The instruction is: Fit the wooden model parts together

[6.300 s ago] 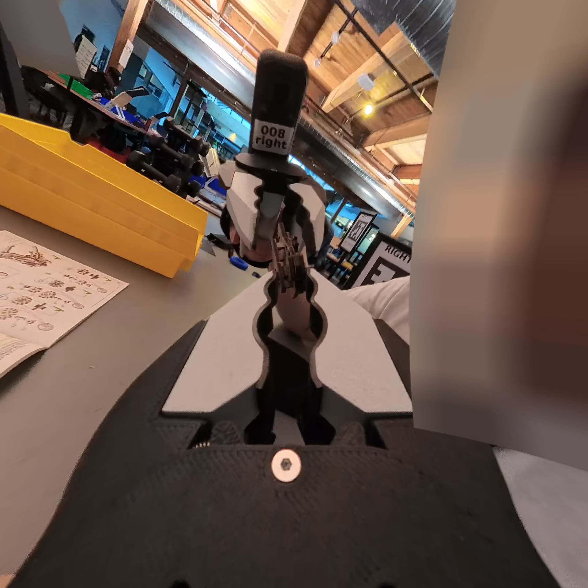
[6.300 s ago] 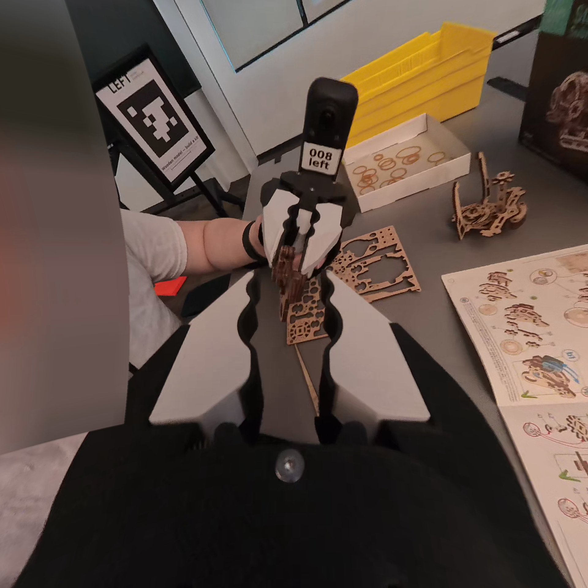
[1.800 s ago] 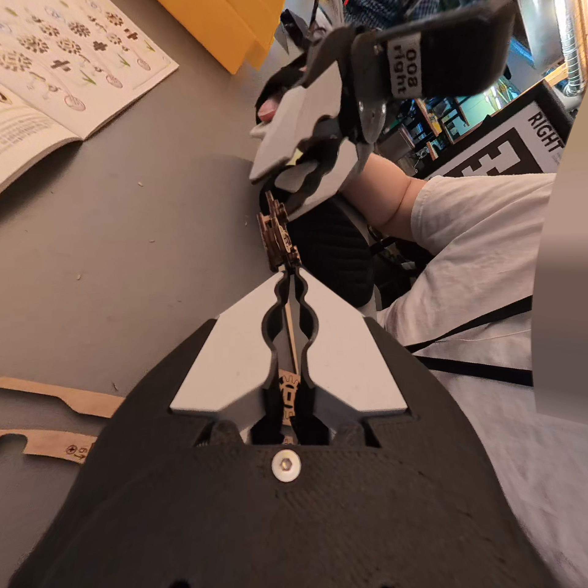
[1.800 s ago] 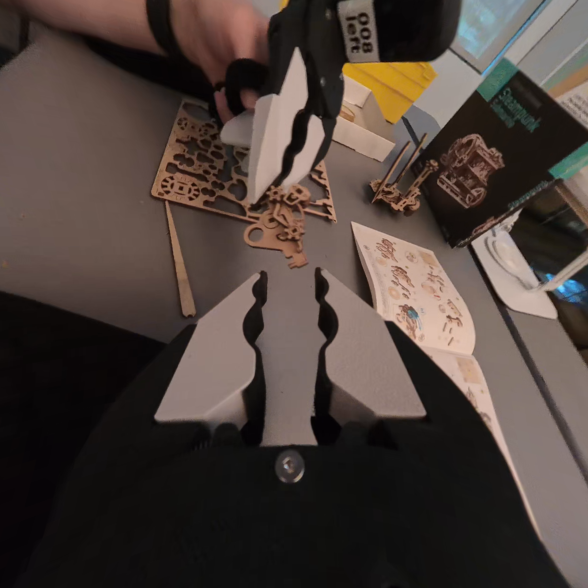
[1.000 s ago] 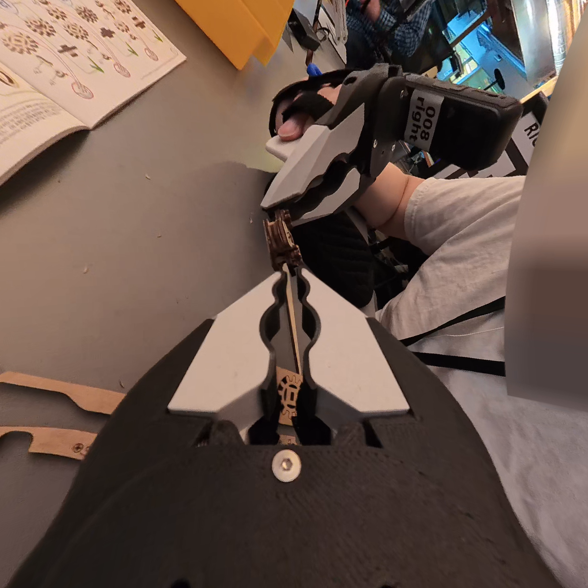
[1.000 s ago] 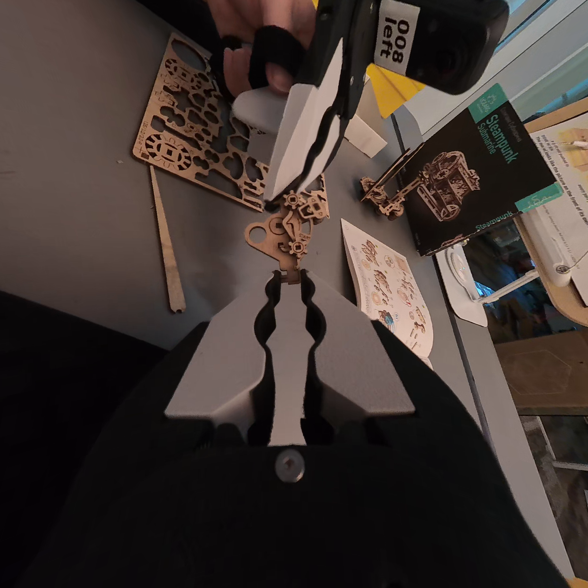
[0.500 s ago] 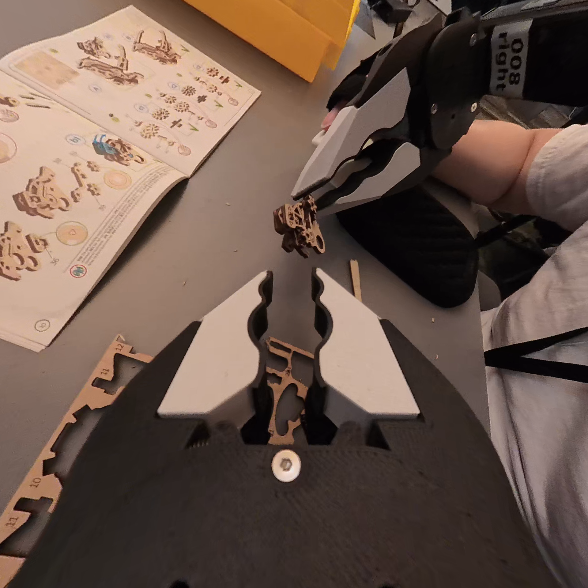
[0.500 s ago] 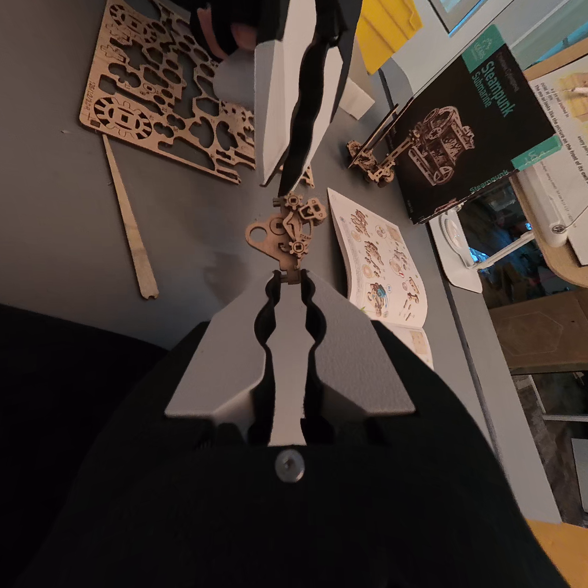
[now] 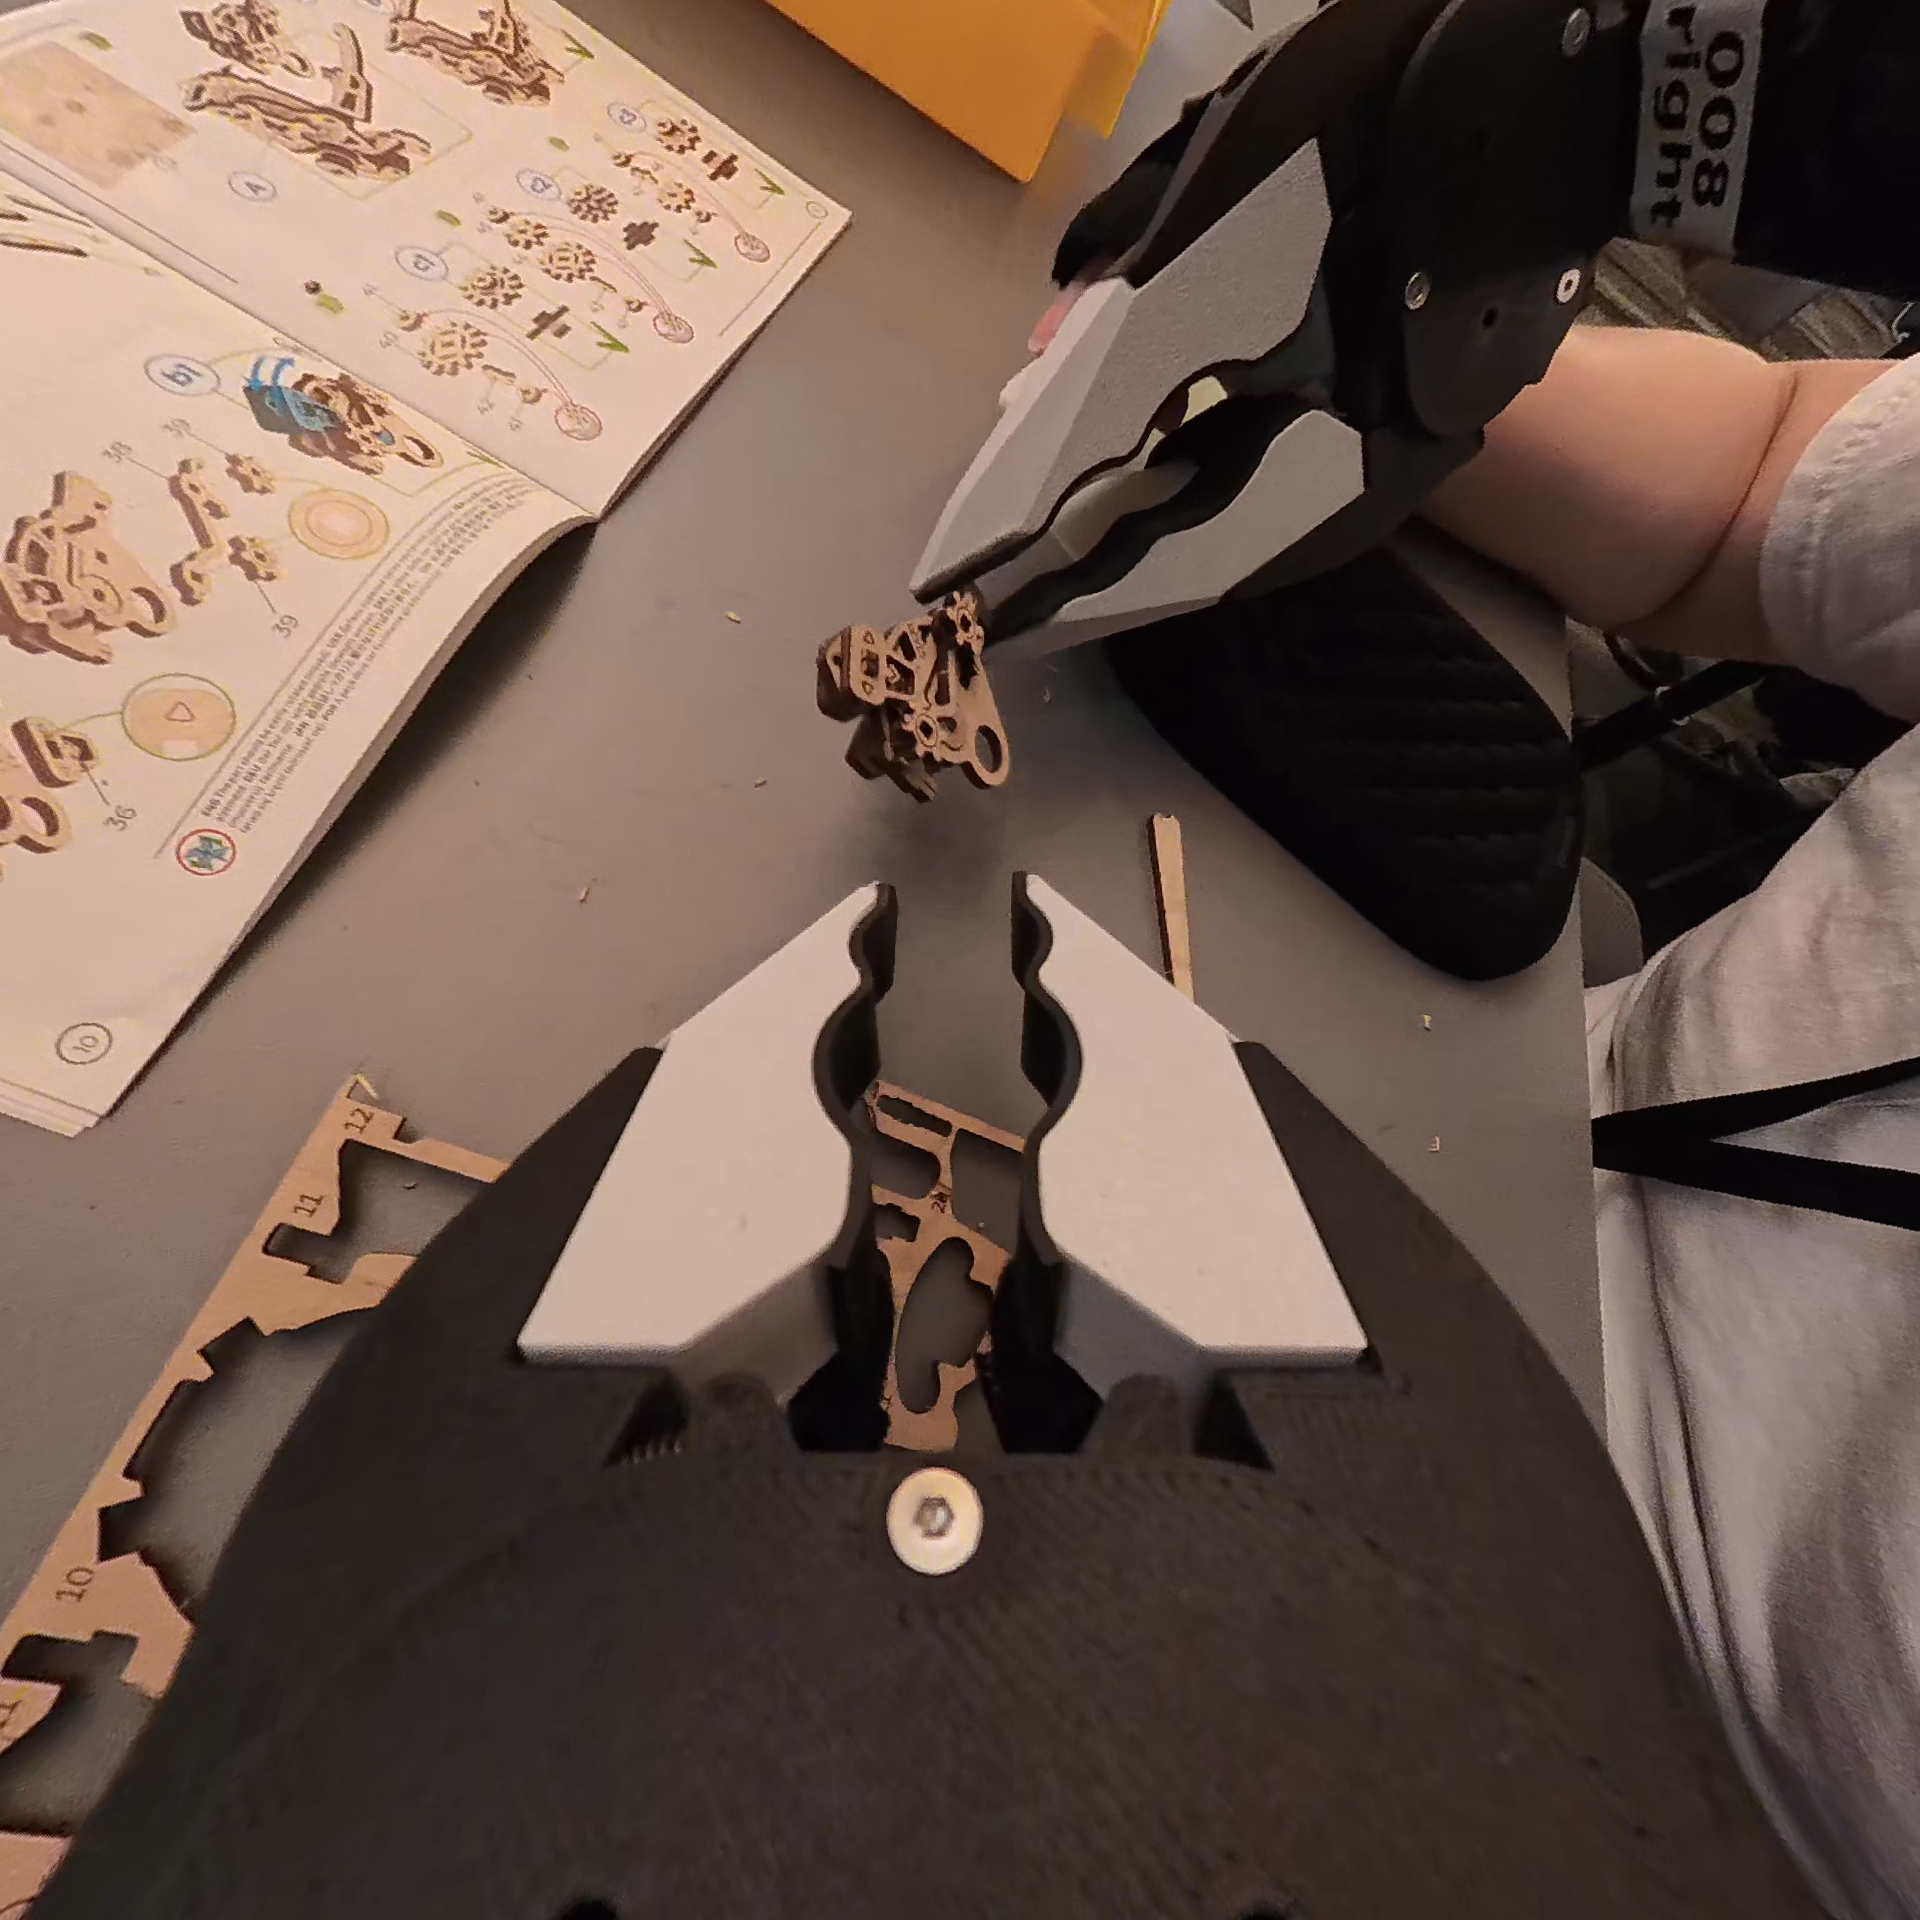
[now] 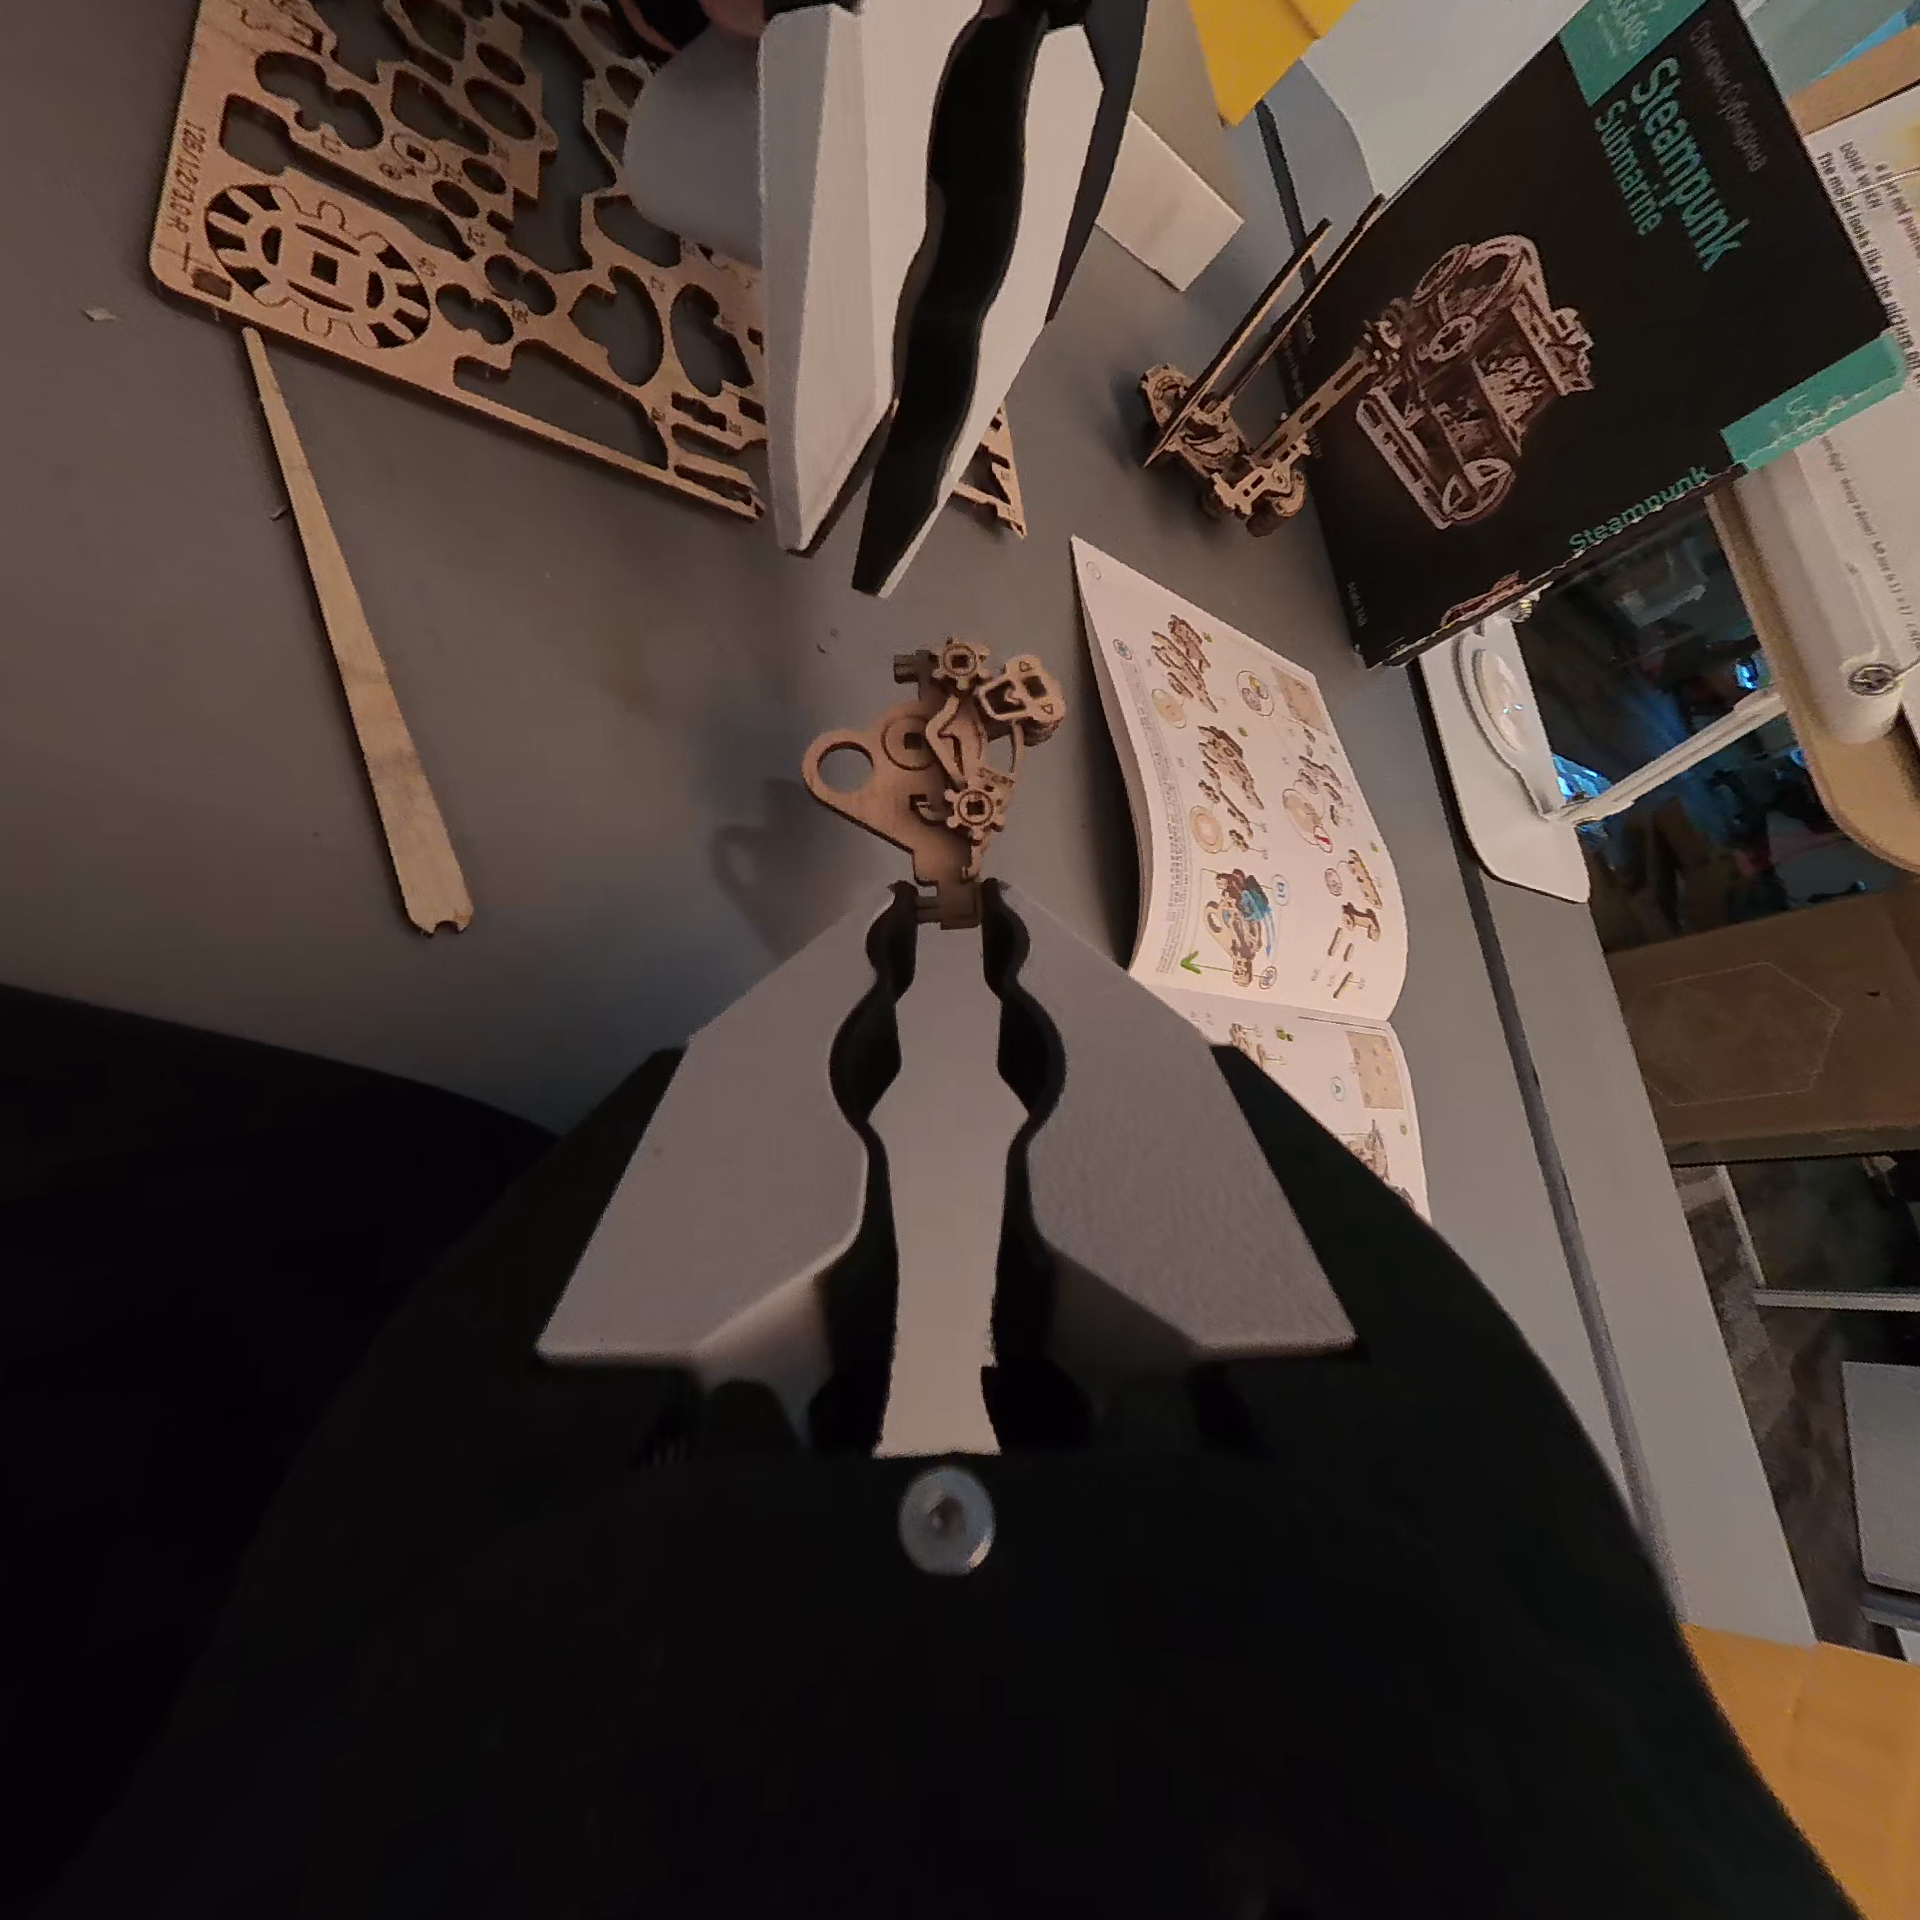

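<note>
A small wooden sub-assembly [image 10: 935, 769] with little gears and a ring-shaped lobe hangs above the grey table. My right gripper [image 10: 943, 894] is shut on its bottom tab and holds it alone. In the left wrist view the same piece [image 9: 914, 696] hangs from the right gripper's tips [image 9: 961, 613]. My left gripper [image 9: 951, 894] is open and empty, a short way back from the piece. It also shows in the right wrist view [image 10: 831, 561], above and apart from the piece.
A punched wooden sheet [image 10: 416, 260] and a wooden stick [image 10: 353, 644] lie to the left, and an open instruction booklet [image 10: 1247, 810] to the right. A black box [image 10: 1558, 312] and a partly built model [image 10: 1236, 436] stand behind. A yellow bin [image 9: 997, 73] and a black pad [image 9: 1351, 779] are near. Left tips to right tips: about 6 centimetres.
My left gripper has let go of the sub-assembly, opened and drawn back. My right gripper has shut on the piece's tab and now holds it alone.
</note>
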A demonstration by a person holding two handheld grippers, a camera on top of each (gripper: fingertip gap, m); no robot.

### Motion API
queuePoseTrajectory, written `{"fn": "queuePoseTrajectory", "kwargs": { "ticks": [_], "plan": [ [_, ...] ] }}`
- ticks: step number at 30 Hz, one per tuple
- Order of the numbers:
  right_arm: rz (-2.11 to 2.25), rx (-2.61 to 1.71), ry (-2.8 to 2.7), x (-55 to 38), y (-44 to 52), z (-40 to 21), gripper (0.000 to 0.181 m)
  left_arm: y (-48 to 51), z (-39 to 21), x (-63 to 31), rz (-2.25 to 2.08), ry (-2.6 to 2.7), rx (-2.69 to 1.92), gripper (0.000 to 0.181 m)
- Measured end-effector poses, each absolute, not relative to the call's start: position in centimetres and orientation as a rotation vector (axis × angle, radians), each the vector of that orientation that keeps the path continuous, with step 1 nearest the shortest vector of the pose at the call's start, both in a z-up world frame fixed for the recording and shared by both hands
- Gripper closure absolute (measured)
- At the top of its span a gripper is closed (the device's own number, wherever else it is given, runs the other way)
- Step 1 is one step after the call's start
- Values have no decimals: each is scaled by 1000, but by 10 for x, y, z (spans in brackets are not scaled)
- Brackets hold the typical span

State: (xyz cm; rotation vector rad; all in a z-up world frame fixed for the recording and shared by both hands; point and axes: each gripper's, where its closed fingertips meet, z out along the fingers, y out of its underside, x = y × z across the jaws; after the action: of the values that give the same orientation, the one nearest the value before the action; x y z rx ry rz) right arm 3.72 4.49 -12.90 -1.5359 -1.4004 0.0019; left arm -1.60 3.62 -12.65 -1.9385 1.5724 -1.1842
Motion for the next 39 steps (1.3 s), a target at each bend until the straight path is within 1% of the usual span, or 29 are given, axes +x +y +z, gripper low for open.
{"fn": "queuePoseTrajectory", "kwargs": {
  "ticks": [15, 22, 31, 33, 39],
  "plan": [
    [139, -1548, -1282, 40, 48, -115, 171, 37, -129, -16, -1166, 1580, -1943, 161],
    [338, -1586, -1169, 40, 48, -106, 171, 36, -129, -16, -1171, 1584, -1943, 161],
    [470, -1610, -1102, 42, 49, -102, 171, 35, -125, -16, -1194, 1569, -1938, 161],
    [552, -1622, -1096, 37, 45, -102, 171, 35, -125, -16, -1200, 1566, -1937, 161],
    [1048, -1662, -906, 31, 35, -86, 171, 34, -126, -16, -1197, 1572, -1940, 161]
  ]
}}
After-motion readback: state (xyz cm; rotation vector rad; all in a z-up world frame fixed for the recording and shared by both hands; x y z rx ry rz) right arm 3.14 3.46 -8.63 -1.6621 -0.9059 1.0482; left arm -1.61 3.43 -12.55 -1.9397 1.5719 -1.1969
